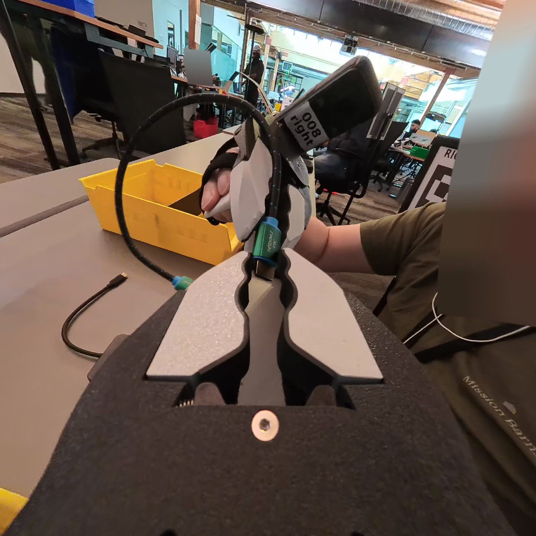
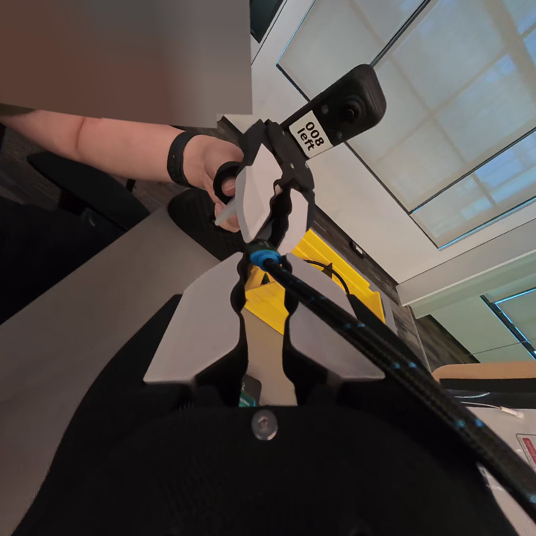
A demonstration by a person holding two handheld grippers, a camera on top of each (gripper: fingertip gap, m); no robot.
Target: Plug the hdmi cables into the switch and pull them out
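In the left wrist view my left gripper (image 1: 265, 255) is shut on a grey switch (image 1: 262, 319) held lengthwise between its fingers. My right gripper (image 1: 268, 243) faces it, tip to tip, shut on a green HDMI plug (image 1: 265, 239) with a blue collar. The plug's metal tip meets the switch's far end with some metal still showing. Its black braided cable (image 1: 203, 97) arcs up and left to a second green plug (image 1: 182, 282) lying on the table. In the right wrist view my right gripper (image 2: 264, 259) holds the blue collar (image 2: 262, 257), opposite the left gripper (image 2: 268, 245).
A yellow bin (image 1: 162, 214) stands on the grey table (image 1: 43, 275) behind the cable loop. A thin black cable with a small connector (image 1: 120, 277) lies to the left. Another yellow bin (image 2: 307, 290) sits behind the left gripper. The person's torso (image 1: 435, 261) is close on the right.
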